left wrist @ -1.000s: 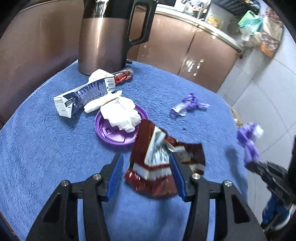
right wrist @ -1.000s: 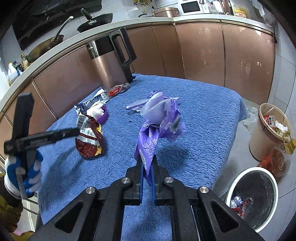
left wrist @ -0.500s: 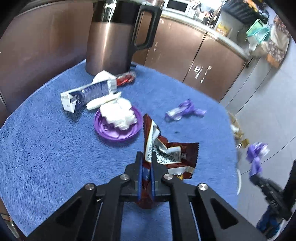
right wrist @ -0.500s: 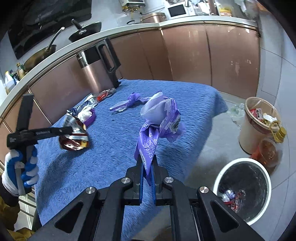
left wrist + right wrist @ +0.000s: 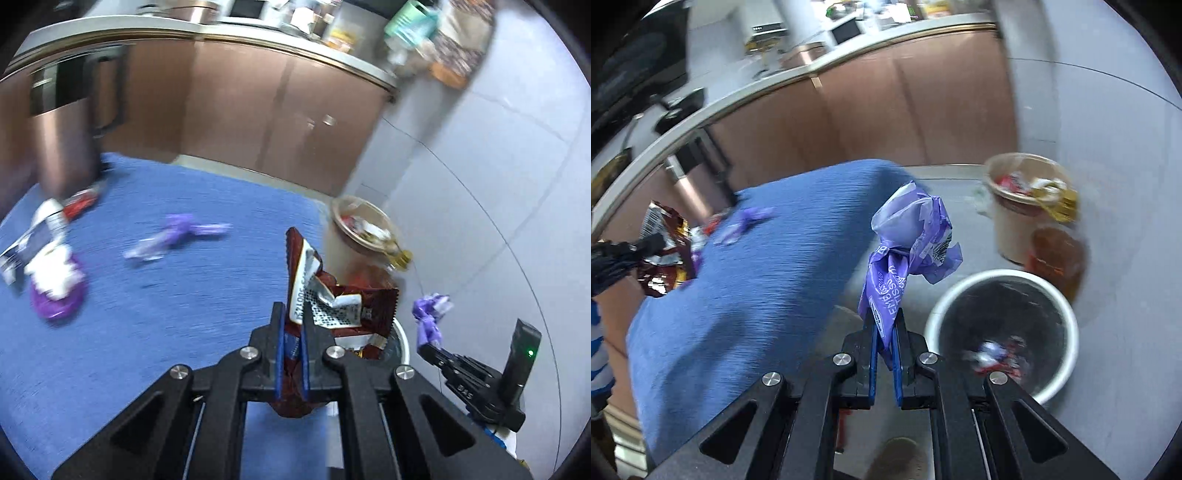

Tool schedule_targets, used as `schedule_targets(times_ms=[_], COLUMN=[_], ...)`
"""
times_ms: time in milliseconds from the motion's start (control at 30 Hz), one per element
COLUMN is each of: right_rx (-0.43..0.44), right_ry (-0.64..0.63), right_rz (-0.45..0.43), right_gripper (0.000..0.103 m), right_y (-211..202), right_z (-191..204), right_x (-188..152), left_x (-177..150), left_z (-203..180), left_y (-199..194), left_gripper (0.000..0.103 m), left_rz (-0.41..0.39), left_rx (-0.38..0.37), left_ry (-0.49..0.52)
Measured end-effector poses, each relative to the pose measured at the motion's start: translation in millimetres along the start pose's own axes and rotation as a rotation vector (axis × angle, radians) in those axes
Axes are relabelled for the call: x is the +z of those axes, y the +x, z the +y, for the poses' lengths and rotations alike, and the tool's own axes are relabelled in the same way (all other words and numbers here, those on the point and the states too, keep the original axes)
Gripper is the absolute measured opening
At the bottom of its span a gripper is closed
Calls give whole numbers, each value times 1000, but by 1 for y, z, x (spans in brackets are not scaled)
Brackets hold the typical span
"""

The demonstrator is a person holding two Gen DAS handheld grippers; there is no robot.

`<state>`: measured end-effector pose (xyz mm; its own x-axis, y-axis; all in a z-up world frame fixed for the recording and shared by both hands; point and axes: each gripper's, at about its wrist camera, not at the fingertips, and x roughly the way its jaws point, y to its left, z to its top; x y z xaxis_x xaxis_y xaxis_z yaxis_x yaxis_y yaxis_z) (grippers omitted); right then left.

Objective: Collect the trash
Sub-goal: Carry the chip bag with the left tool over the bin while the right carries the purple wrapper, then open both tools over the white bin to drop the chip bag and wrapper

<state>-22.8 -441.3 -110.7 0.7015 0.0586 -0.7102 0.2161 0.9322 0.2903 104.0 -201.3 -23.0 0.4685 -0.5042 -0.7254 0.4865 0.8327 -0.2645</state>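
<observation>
Each camera sat close behind its own gripper's fingers and looked steeply down. The left view faced across the blue-covered table (image 5: 155,295), with the white-rimmed bin (image 5: 400,338) past its edge. The right view hung nearer that bin (image 5: 1001,328). Both views shared the table (image 5: 757,258).

A home kitchen: brown cabinets (image 5: 886,110), countertop microwave (image 5: 846,31), kettle (image 5: 62,122).

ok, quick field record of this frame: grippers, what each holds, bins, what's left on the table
left gripper: shut on red snack wrapper
right gripper: shut on purple tissue wrapper
white bin: on the floor beside the table, some trash inside
tan bin: behind the white one, full
left on blue cloth: small purple wrapper, purple lid with white tissue, carton, kettle
</observation>
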Motion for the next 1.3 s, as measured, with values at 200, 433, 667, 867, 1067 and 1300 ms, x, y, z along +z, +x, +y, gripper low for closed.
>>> schedule_targets(times_ms=[200, 433, 667, 867, 1067, 1300], right_rx=[-105, -160, -202, -234, -274, -300], right_ry=[68, 119, 143, 161, 171, 165], right_rz=[46, 110, 146, 155, 141, 135], right_gripper=[7, 10, 47, 57, 60, 60], right_y=[18, 45, 60, 56, 41, 29], right_z=[-46, -83, -98, -101, -97, -87], right_x=[-4, -13, -17, -24, -28, -29], left_x=[7, 4, -3, -3, 1, 0], left_z=[-69, -125, -147, -150, -153, -158], left_y=[72, 146, 188, 196, 195, 187], left_gripper=[6, 10, 26, 26, 26, 26], left_rz=[88, 184, 239, 257, 260, 259], left_rx=[-42, -64, -79, -99, -124, -132], left_ry=[115, 185, 191, 183, 181, 194])
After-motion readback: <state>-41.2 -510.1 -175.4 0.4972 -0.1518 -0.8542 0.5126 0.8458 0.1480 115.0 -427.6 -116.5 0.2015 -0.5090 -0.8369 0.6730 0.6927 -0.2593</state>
